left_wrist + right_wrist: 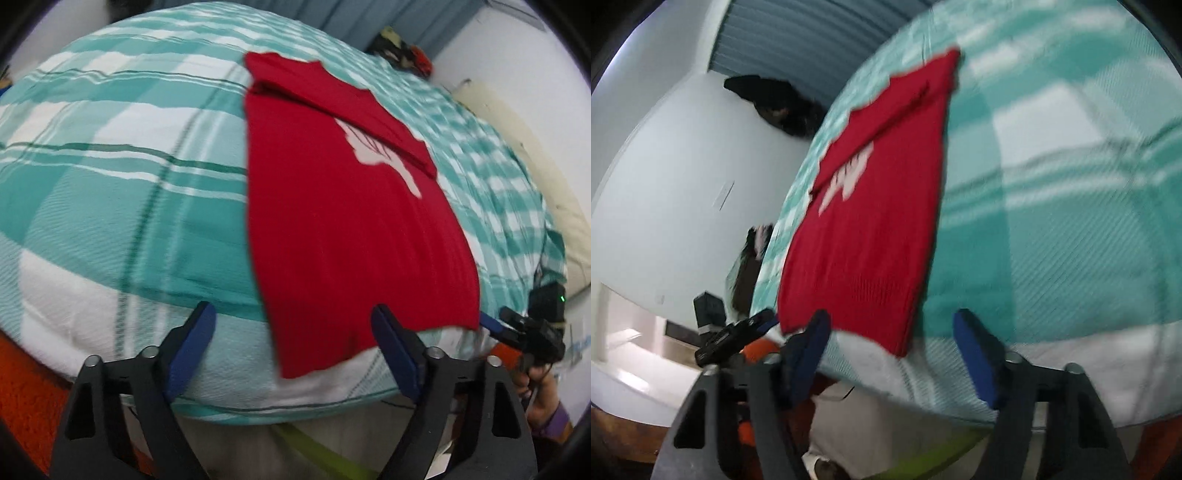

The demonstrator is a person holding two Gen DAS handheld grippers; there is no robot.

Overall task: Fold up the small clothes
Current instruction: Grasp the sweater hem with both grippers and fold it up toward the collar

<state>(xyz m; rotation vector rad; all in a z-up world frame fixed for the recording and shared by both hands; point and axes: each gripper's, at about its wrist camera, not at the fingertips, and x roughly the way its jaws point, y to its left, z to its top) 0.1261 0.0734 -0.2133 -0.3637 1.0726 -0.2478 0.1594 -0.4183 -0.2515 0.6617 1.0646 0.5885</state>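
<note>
Both grippers, left (293, 345) and right (892, 350), sit spread at the red shirt's (343, 229) hem, pinching nothing. Catch both corners evenly before you lift.

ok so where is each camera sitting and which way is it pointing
Left wrist: sits on the left gripper, looking down over its open blue fingers at the red shirt on the checked bedspread; the right gripper and a hand show at the right edge.
Right wrist: sits on the right gripper, tilted, looking along the shirt towards a white wall; the left gripper shows at lower left.
Shared: the shirt's near hem, the bedspread, the other gripper.
</note>
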